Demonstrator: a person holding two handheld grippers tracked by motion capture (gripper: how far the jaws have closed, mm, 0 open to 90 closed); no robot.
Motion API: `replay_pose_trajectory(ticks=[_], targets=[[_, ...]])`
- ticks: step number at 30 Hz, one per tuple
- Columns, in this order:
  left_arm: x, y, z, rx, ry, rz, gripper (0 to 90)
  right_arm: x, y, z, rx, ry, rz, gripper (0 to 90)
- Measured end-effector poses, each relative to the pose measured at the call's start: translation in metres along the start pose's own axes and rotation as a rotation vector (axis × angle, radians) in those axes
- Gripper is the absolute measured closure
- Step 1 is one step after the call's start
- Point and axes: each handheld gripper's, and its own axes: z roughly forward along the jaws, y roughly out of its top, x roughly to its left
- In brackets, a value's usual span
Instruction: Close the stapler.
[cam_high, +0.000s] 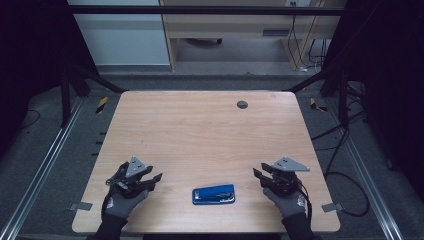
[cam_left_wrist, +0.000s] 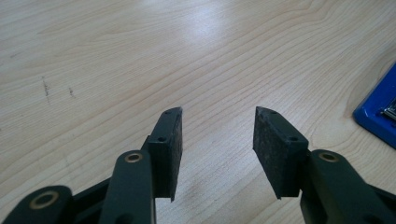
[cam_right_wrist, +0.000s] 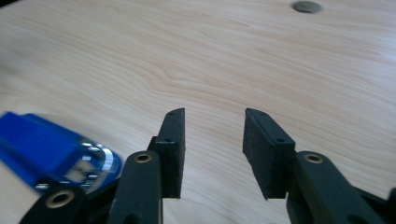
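Lying flat near the front edge of the pale wooden table (cam_high: 200, 130), the glossy blue metal-trimmed stapler (cam_high: 214, 194) runs its long axis from 9 to 3 o'clock, between the 2 grippers. The right gripper (cam_high: 260, 176), jaws apart and empty, has it at 9 o'clock and sits slightly nearer; the left gripper (cam_high: 156, 178), also wide and empty, has it at 3 o'clock.

High view overlooks the table (cam_high: 200, 130); both gripper views skim it closely.

Left tool (cam_left_wrist: 218, 128) jaws spread wide over bare wooden table (cam_left_wrist: 140, 60), blue stapler (cam_left_wrist: 379, 112) at right edge
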Motion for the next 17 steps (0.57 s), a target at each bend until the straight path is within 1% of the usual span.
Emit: replay_pose_trajectory(ticks=[2,3,5,11,14,16,17], targets=[[0.001,0.000,0.000,0.002,-0.001,-0.001,51.4,-0.009,-0.003,0.001,0.017,-0.022,0.025,55.2],[0.001,-0.001,0.001,0.003,-0.002,-0.002,51.2,-0.013,-0.005,0.001,0.018,-0.034,0.027,54.4],[0.001,-0.001,0.001,0.003,-0.002,-0.002,50.8,-0.017,-0.007,0.003,0.023,-0.042,0.041,52.7],[0.005,-0.003,0.003,0.001,-0.007,-0.005,47.4,-0.030,-0.012,0.005,0.040,-0.090,0.054,48.3],[0.007,-0.004,0.003,0.008,-0.005,-0.012,46.2,-0.035,-0.016,0.007,0.059,-0.112,0.063,46.8],[0.009,-0.004,0.004,0.010,-0.002,-0.018,45.7,-0.041,-0.018,0.008,0.077,-0.146,0.058,46.0],[0.009,-0.004,0.004,0.010,-0.002,-0.018,45.5,-0.043,-0.019,0.008,0.080,-0.150,0.067,45.8]])
